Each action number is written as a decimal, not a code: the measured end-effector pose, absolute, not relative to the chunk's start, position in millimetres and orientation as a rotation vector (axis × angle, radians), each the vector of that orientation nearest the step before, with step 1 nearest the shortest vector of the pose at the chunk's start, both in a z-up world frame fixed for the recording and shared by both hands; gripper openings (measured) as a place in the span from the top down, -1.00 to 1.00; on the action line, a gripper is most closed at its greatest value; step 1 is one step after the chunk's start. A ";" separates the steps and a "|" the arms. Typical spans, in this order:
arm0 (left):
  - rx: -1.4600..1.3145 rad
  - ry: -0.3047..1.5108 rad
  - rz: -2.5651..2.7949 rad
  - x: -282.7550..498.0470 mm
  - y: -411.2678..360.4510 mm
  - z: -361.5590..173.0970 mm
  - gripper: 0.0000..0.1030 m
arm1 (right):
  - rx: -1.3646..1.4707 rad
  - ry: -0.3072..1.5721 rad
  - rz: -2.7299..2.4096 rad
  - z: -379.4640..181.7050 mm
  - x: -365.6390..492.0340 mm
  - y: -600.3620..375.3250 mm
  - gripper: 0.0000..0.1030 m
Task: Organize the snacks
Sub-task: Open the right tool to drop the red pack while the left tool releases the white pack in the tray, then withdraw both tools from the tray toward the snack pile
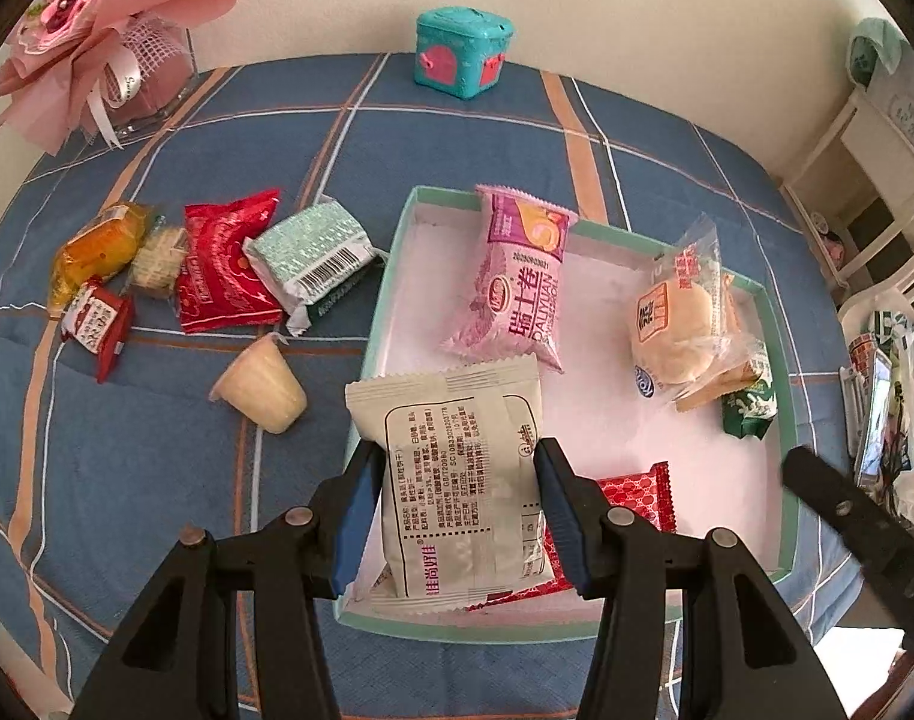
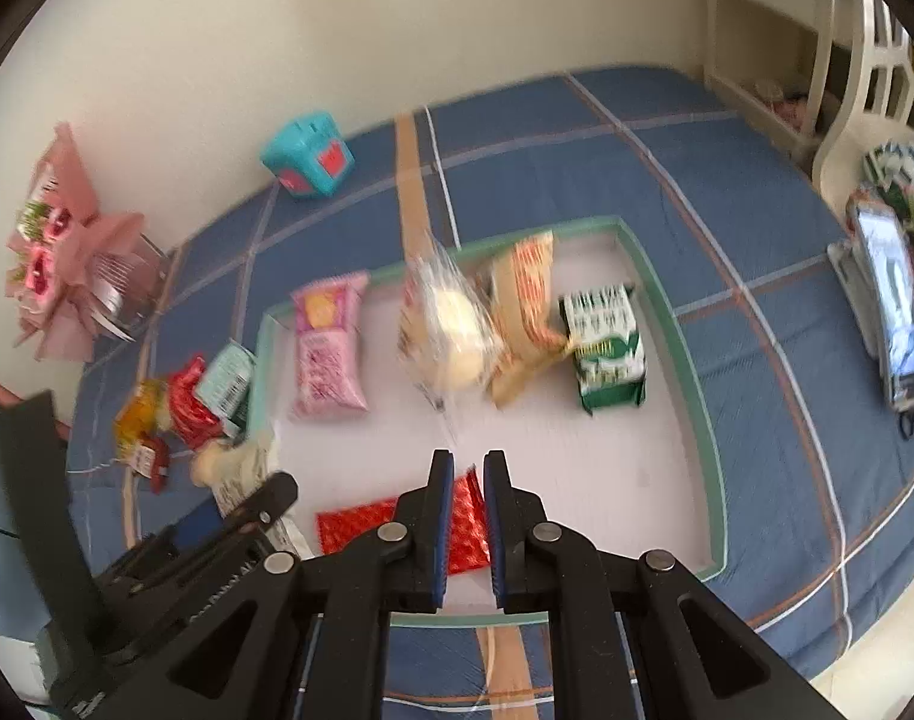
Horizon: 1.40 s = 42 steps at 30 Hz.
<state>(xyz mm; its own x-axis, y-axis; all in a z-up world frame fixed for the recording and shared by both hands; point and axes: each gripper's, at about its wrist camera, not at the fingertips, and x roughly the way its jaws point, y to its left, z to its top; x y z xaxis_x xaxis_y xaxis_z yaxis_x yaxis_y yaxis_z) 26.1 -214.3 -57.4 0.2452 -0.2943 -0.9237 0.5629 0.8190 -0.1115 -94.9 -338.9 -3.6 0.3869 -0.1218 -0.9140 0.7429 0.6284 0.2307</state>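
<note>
My left gripper is shut on a cream snack packet and holds it over the near-left corner of the teal-rimmed tray. On the tray's white floor lie a pink roll packet, a clear-wrapped bun, a green packet and a red packet partly under the cream one. In the blurred right wrist view my right gripper is shut and holds nothing. It hangs above the tray, with the red packet on the floor below it.
Loose snacks lie left of the tray on the blue plaid cloth: a jelly cup, a mint packet, a red packet and a yellow packet. A teal toy box and a pink bouquet stand at the back. A phone sits at the right.
</note>
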 end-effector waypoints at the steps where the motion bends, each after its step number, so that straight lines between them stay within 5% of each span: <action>1: 0.272 1.188 -0.596 25.9 -216.7 -60.2 -0.04 | 0.713 1.049 -0.615 -8.6 -94.6 -339.6 0.78; 10: 0.320 1.199 -0.600 24.0 -229.2 -76.5 -0.05 | 0.729 1.114 -0.625 -31.4 -93.4 -341.6 0.78; 21: 0.304 1.199 -0.577 24.6 -220.7 -58.4 -0.30 | 0.695 1.150 -0.651 -34.9 -89.2 -340.1 0.73; 24: 0.299 1.174 -0.552 28.1 -214.8 -49.4 -0.42 | 0.673 1.181 -0.663 -38.2 -85.5 -337.9 0.37; 26: 0.287 1.168 -0.533 31.4 -209.1 -46.3 -0.44 | 0.658 1.191 -0.670 -38.9 -84.4 -337.0 -0.08; 30: 0.263 1.175 -0.471 40.1 -196.0 -48.6 -0.65 | 0.626 1.199 -0.671 -38.2 -80.8 -333.4 -0.21; 42: 0.236 1.161 -0.341 57.3 -170.4 -56.7 -0.86 | 0.559 1.214 -0.668 -39.2 -76.9 -323.8 -0.84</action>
<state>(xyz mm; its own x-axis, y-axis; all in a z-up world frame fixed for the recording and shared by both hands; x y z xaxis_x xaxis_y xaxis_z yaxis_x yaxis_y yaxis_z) 57.3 -170.4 -56.7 0.3560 -0.1403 -0.9239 0.3810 0.9245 0.0065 -76.9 -323.8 -39.2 0.2059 -0.1648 -0.9646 0.7262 0.6865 0.0377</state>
